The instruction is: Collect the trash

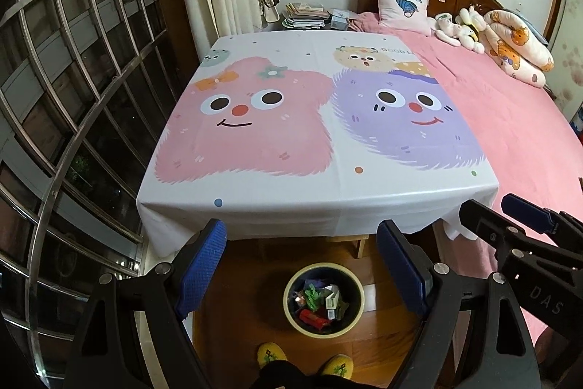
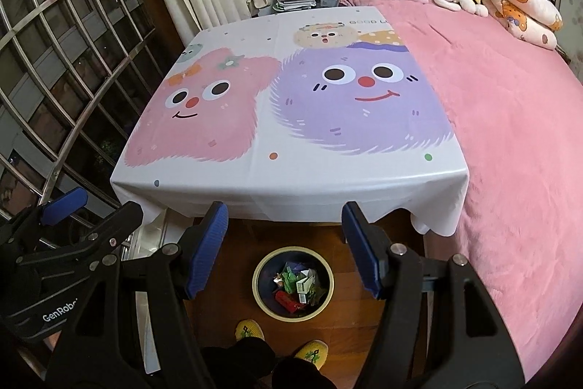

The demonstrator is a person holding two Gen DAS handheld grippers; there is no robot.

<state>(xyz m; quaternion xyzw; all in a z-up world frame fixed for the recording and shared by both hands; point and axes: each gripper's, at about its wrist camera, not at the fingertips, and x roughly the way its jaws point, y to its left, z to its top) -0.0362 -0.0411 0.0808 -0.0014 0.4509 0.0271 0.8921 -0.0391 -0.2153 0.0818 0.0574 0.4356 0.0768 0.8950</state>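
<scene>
A dark waste bin with a pale yellow rim (image 1: 288, 294) (image 2: 257, 283) stands on the wooden floor in front of the table. In it lie several pieces of trash (image 1: 320, 303) (image 2: 297, 285): green wrappers, a red packet, small white boxes. My left gripper (image 1: 301, 230) hangs high above the bin, open, with nothing between its blue pads. My right gripper (image 2: 284, 208) is likewise above the bin, open and empty. Each gripper shows at the edge of the other's view: the right gripper (image 1: 499, 208) at the right, the left gripper (image 2: 98, 205) at the left. No trash shows on the tablecloth.
A table under a cartoon-print cloth (image 1: 320, 186) (image 2: 291, 179) stands beyond the bin. A pink bed (image 1: 510, 133) with pillows and soft toys adjoins it on the right. A barred window (image 1: 73, 97) fills the left. The person's yellow slippers (image 1: 269, 352) stand just short of the bin.
</scene>
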